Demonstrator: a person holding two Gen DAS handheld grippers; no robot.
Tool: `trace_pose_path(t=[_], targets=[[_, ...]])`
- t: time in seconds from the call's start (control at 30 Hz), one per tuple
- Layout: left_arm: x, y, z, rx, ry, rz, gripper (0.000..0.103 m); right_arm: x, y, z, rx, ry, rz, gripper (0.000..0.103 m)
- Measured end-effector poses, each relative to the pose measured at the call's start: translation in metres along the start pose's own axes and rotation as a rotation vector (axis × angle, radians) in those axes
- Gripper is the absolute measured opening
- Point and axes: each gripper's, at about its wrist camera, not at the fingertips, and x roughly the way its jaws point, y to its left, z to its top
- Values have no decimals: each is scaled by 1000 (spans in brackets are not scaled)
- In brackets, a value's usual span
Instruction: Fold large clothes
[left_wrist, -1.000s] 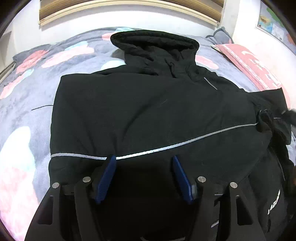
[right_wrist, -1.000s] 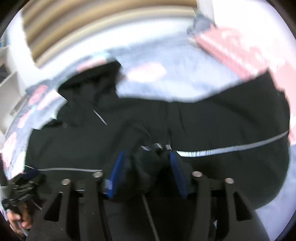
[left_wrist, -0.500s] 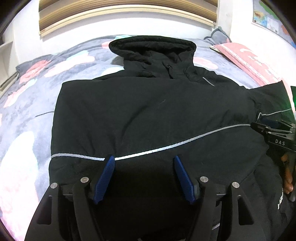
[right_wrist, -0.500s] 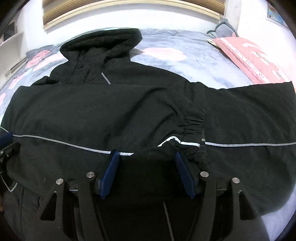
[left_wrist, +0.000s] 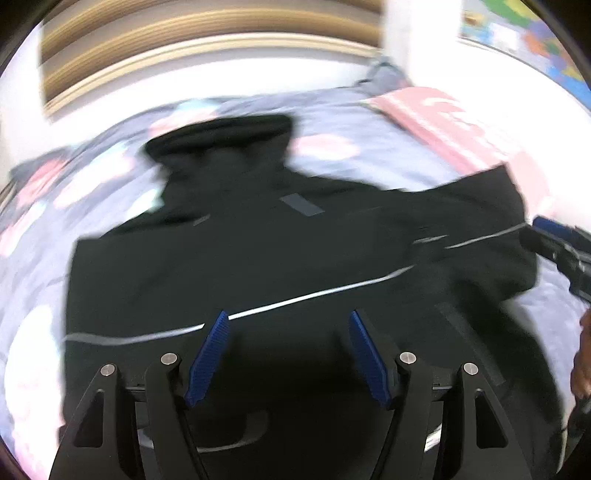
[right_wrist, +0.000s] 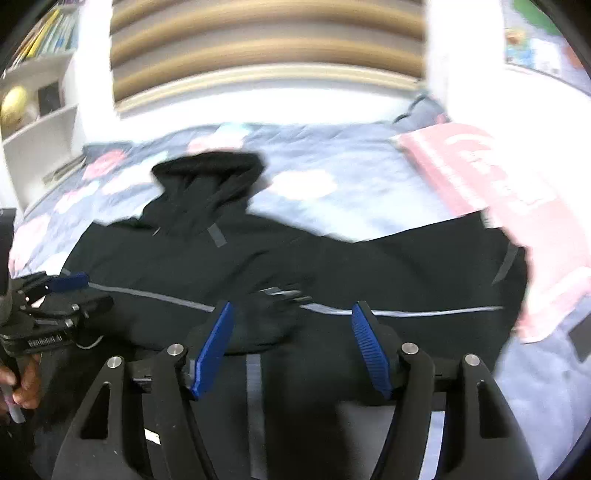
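A black jacket (left_wrist: 258, 258) lies spread on the bed (right_wrist: 362, 192), hood toward the headboard (right_wrist: 266, 48). Both the left hand-held gripper (left_wrist: 288, 321) and right hand-held gripper (right_wrist: 291, 314) hover over it, jaws wide apart, holding nothing. A pink pillow (right_wrist: 491, 177) touches the jacket's right edge.

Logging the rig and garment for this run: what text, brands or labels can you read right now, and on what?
White lettering on the left gripper body, seen from the right wrist: too blurred to read.
White marks on the pink pillow: blurred, unreadable.
Wall poster: colours only, no legible text.
Black jacket: no lettering visible.
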Motion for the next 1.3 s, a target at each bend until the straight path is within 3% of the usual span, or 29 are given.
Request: trace_pose_path(t=[0.17,0.3,0.47,0.5,0.57,0.77,1.0,1.03,1.07,1.1,1.13,1.3], targets=[[20,-67,17,13,-13,-80,69,-16,-100,0,116,-15,-47,69],[49,-101,28,-45,-9,-109,69,-7,-186,-6,212,-1,-98,70],[86,-124,40,-69,14,-80,69,25,-274,-8,335,34,-65,71],[96,-126,41,-73,39,-71,69,32,-285,-5,343,39,-72,75],[109,-126,40,-93,76,-76,69,44,-300,-3,355,44,-74,82],[123,-127,33,-78,70,-47,71,94,-333,14,388,72,-62,83],[122,-135,29,-38,53,-16,74,136,-323,18,316,111,-122,85],[122,-135,29,-38,52,-17,74,139,-318,18,290,117,-139,84],[122,-135,29,-39,52,-17,74,140,-311,18,247,122,-157,64],[122,-136,28,-37,51,-14,74,142,-305,17,211,136,-143,27],[122,-136,29,-35,51,-11,74,144,-303,15,202,155,-106,17],[118,-136,36,-39,60,-17,74,103,-288,11,130,83,-141,14]])
